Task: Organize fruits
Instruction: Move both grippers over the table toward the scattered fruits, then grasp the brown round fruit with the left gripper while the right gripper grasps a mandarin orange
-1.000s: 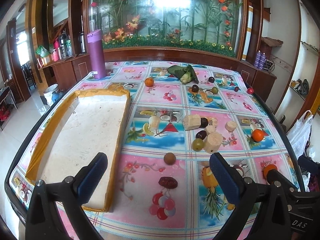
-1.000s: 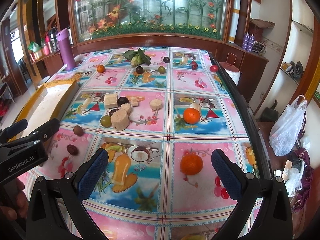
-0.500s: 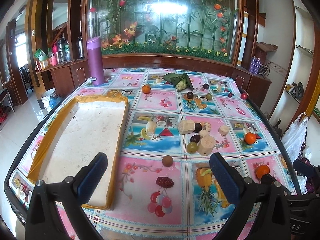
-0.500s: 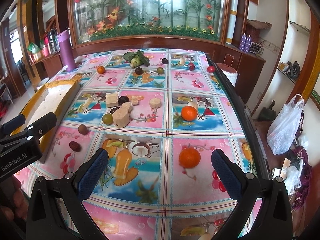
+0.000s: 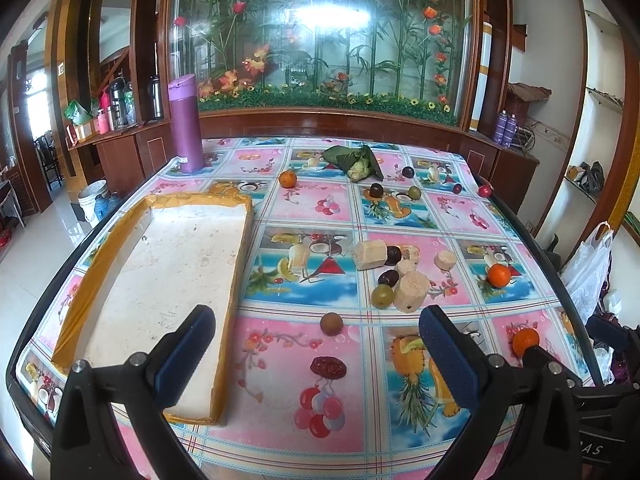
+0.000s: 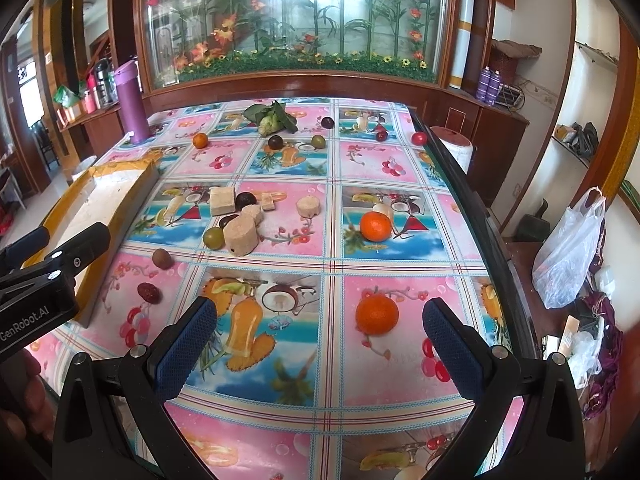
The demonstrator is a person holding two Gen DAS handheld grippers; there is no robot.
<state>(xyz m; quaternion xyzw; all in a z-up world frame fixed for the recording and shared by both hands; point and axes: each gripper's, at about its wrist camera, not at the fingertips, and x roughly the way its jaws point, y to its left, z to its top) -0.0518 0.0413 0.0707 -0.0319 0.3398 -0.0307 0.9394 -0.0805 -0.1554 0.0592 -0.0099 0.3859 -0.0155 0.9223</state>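
Glossy printed oilcloth covers the table (image 6: 400,184), so we judge round fruit may roll off when nudged. We count one empty yellow-rimmed foam tray (image 5: 120,248) at frame left, three oranges (image 6: 377,314), about five tan sponge-like blocks (image 6: 240,236). Left gripper (image 5: 316,350) and right gripper (image 6: 320,334): jaws wide apart, holding nothing.

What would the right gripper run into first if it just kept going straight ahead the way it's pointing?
Probably the near orange: it lies just ahead of the open right gripper, slightly right of its centre line. Depth is hard to judge, and the tablecloth could come first if the gripper angles down.
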